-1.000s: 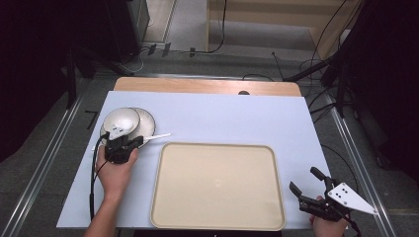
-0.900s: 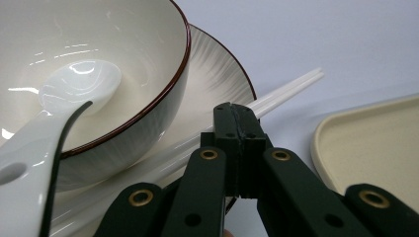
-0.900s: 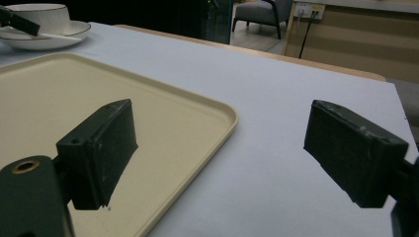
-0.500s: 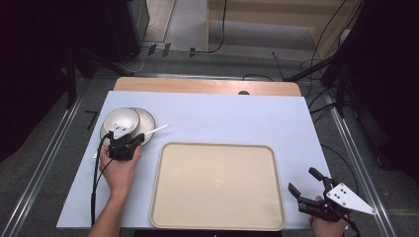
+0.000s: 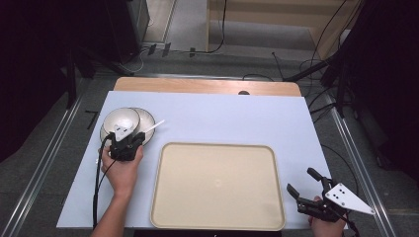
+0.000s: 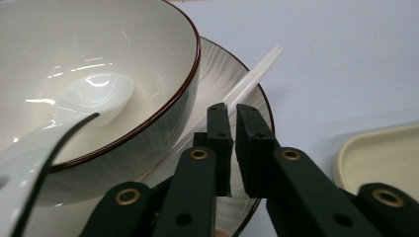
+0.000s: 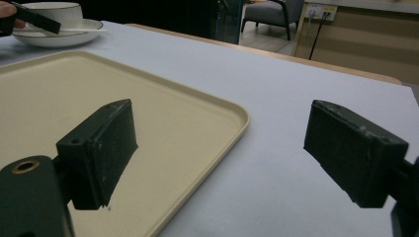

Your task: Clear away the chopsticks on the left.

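Both of our grippers are in sight from above. Our left gripper [image 5: 129, 141] sits at the near edge of the plate [image 5: 146, 118], at the table's left. In the left gripper view its jaws have just been opening a little, and we see a thin slit between the two pads, which stand almost together. The white chopsticks [image 6: 245, 88] lie on the plate rim and run away from the jaw tips toward the blue cloth [image 5: 222, 118]. Their near end passes behind the left jaw, so we cannot tell whether anything is pinched in the slit; no pad visibly presses on them.

On the plate stands the bowl [image 6: 99, 49], white with a dark rim, just left of the jaws. A white spoon [image 6: 94, 98] rests inside it, its handle coming toward the camera.

Our right gripper [image 5: 309, 186] hovers at the table's near right corner, just off the tray's [image 5: 217, 185] right edge. Its jaws stand wide apart with nothing between them, and in the right gripper view we see the tray's rounded corner [image 7: 237, 116] under the left jaw and bare cloth under the right one. The tray is beige and lies between our two hands.
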Action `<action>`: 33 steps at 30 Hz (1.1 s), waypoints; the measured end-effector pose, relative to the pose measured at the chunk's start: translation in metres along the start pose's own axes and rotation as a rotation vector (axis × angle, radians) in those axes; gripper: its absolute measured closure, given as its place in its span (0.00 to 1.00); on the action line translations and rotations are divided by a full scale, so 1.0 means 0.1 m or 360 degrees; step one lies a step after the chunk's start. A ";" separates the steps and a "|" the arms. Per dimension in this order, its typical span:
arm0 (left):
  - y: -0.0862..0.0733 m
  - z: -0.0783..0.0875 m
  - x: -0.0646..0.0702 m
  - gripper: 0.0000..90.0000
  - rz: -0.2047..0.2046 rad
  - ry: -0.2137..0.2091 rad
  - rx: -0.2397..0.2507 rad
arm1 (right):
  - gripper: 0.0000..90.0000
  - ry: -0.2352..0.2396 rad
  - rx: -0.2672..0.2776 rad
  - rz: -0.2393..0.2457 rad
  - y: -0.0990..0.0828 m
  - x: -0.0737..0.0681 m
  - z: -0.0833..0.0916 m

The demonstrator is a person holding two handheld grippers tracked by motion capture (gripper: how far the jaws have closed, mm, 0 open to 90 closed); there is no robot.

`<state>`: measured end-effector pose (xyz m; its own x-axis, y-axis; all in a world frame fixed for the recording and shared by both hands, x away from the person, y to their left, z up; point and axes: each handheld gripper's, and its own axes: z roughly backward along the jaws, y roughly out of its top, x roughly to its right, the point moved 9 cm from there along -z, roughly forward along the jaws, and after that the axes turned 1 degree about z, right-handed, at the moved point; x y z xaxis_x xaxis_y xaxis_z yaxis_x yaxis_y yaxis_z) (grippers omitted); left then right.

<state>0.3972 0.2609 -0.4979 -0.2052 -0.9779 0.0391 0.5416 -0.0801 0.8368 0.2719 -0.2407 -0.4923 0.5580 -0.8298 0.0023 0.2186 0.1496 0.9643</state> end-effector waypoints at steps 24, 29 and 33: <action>-0.09 0.82 -0.62 0.86 -0.0083 -0.0369 -0.0159 | 0.15 0.0055 0.0025 0.0080 0.04 -0.07 0.02; -0.14 0.77 -0.64 0.87 -0.0108 -0.0321 -0.0214 | 0.15 0.0058 0.0022 0.0095 0.05 -0.09 0.02; -0.19 0.72 -0.67 0.86 -0.0128 -0.0262 -0.0257 | 0.15 0.0065 0.0018 0.0094 0.04 -0.10 0.02</action>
<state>0.3425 0.3416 -0.4770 -0.3762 -0.9235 0.0753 0.6385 -0.1995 0.7433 0.2662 -0.2330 -0.4879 0.6019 -0.7971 0.0488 0.1753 0.1915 0.9657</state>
